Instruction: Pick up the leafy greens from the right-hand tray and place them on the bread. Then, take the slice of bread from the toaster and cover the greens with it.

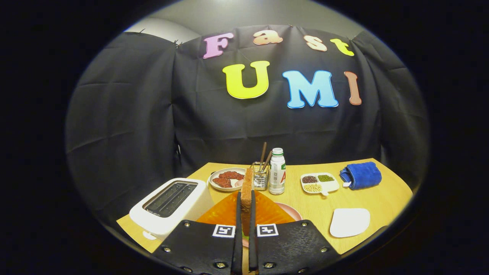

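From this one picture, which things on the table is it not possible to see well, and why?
- Gripper view: the pink plate and what lies on it are mostly hidden behind the gripper, which is shut on the bread slice.
- Gripper view: the inside of the toaster slots is too dark to read.
- Gripper view: the contents of the divided dish are too small to name.

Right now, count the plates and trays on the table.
4: a plate of red pieces behind the toaster, a divided tray beside the blue cloth, a white tray nearer, a pink plate beyond the fingers. More may be hidden.
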Motion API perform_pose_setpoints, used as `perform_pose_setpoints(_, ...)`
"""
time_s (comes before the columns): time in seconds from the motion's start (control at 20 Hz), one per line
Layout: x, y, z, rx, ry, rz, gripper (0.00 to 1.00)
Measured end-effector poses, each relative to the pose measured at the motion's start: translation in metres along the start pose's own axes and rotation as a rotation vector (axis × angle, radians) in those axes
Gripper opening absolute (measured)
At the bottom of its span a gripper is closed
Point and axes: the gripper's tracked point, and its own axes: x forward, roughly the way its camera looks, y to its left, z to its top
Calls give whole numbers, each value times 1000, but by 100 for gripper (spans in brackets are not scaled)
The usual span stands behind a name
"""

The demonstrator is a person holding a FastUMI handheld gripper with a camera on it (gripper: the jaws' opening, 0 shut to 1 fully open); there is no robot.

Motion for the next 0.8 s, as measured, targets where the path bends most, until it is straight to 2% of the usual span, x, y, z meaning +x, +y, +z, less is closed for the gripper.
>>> perform_pose_setpoints(0.3, 21, 2, -23, -10, 14, -4, 7)
perform_pose_setpoints(0.8, 51, 17, -55, 39, 72, 57, 7)
